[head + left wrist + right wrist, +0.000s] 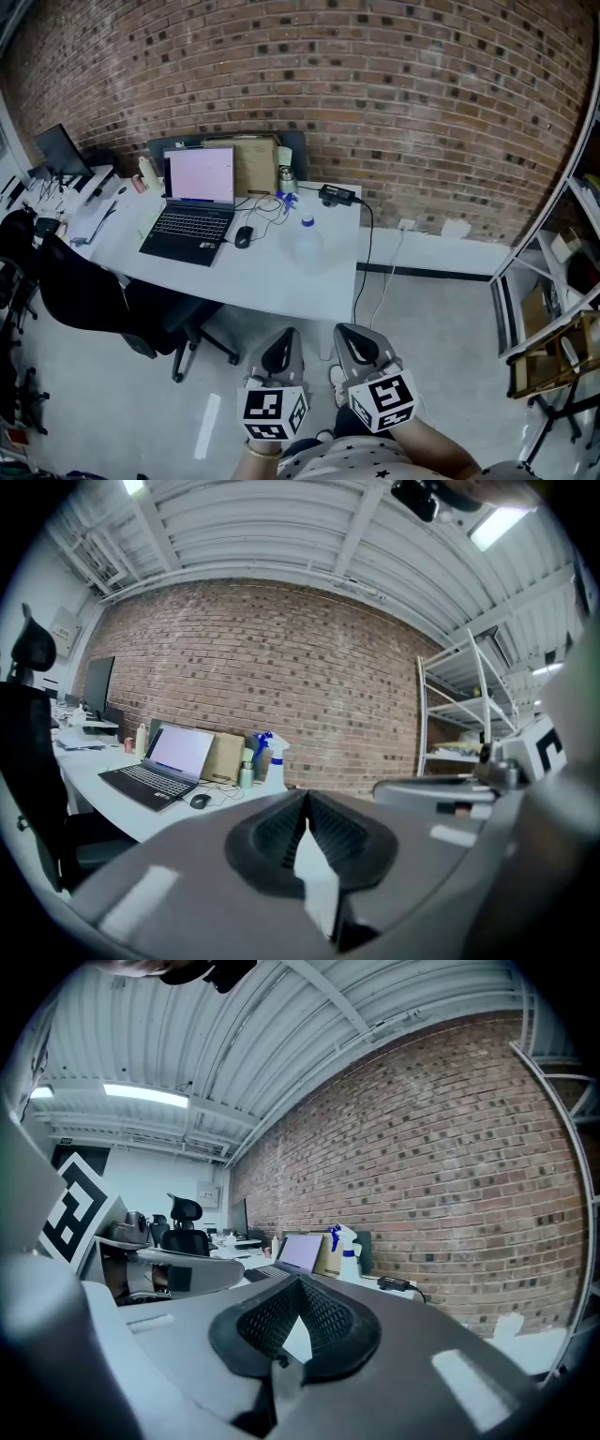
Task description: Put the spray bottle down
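Note:
The spray bottle (307, 246), pale with a blue neck band and blue trigger head, stands upright on the white desk (281, 277) near its right end. It also shows far off in the left gripper view as a spray bottle (269, 758), and in the right gripper view as a spray bottle (348, 1247). My left gripper (278, 354) and right gripper (361, 345) hang side by side over the floor, well short of the desk. Both are shut, with nothing between the jaws. The pads meet in the left gripper (307, 803) and the right gripper (298, 1288).
An open laptop (192, 202), a mouse (243, 236), a green bottle (286, 175), a cardboard box (253, 161) and a power brick with cables (336, 194) lie on the desk. A black office chair (103, 300) stands at its left front. Metal shelving (553, 309) lines the right; a brick wall stands behind.

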Demonstrator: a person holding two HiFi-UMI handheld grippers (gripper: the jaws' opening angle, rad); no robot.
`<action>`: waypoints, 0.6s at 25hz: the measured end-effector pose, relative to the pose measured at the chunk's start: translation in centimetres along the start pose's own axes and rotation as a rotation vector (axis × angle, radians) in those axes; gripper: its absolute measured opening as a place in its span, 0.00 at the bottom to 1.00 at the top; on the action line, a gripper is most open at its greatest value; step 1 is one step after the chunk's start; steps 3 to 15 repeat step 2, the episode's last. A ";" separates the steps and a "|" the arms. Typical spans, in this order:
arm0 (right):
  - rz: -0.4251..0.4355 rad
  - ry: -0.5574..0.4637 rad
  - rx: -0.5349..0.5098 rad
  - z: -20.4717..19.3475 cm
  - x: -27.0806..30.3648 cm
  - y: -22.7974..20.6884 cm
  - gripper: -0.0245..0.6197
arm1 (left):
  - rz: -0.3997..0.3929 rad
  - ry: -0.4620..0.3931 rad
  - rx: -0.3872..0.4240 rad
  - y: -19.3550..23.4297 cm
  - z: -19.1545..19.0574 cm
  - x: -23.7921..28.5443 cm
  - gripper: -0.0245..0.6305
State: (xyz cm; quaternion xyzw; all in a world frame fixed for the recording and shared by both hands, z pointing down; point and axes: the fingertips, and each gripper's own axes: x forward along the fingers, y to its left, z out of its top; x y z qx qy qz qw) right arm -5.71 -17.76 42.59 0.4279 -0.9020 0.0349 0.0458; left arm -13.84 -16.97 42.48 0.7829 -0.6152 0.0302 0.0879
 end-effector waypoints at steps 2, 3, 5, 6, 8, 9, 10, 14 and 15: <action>0.003 0.000 -0.001 -0.1 0.1 0.0 0.04 | 0.000 0.003 -0.001 0.1 -0.2 0.1 0.05; 0.003 0.000 -0.001 -0.1 0.1 0.0 0.04 | 0.000 0.003 -0.001 0.1 -0.2 0.1 0.05; 0.003 0.000 -0.001 -0.1 0.1 0.0 0.04 | 0.000 0.003 -0.001 0.1 -0.2 0.1 0.05; 0.003 0.000 -0.001 -0.1 0.1 0.0 0.04 | 0.000 0.003 -0.001 0.1 -0.2 0.1 0.05; 0.003 0.000 -0.001 -0.1 0.1 0.0 0.04 | 0.000 0.003 -0.001 0.1 -0.2 0.1 0.05; 0.003 0.000 -0.001 -0.1 0.1 0.0 0.04 | 0.000 0.003 -0.001 0.1 -0.2 0.1 0.05; 0.003 0.000 -0.001 -0.1 0.1 0.0 0.04 | 0.000 0.003 -0.001 0.1 -0.2 0.1 0.05; 0.003 0.000 -0.001 -0.1 0.1 0.0 0.04 | 0.000 0.003 -0.001 0.1 -0.2 0.1 0.05; 0.003 0.000 -0.001 -0.1 0.1 0.0 0.04 | 0.000 0.003 -0.001 0.1 -0.2 0.1 0.05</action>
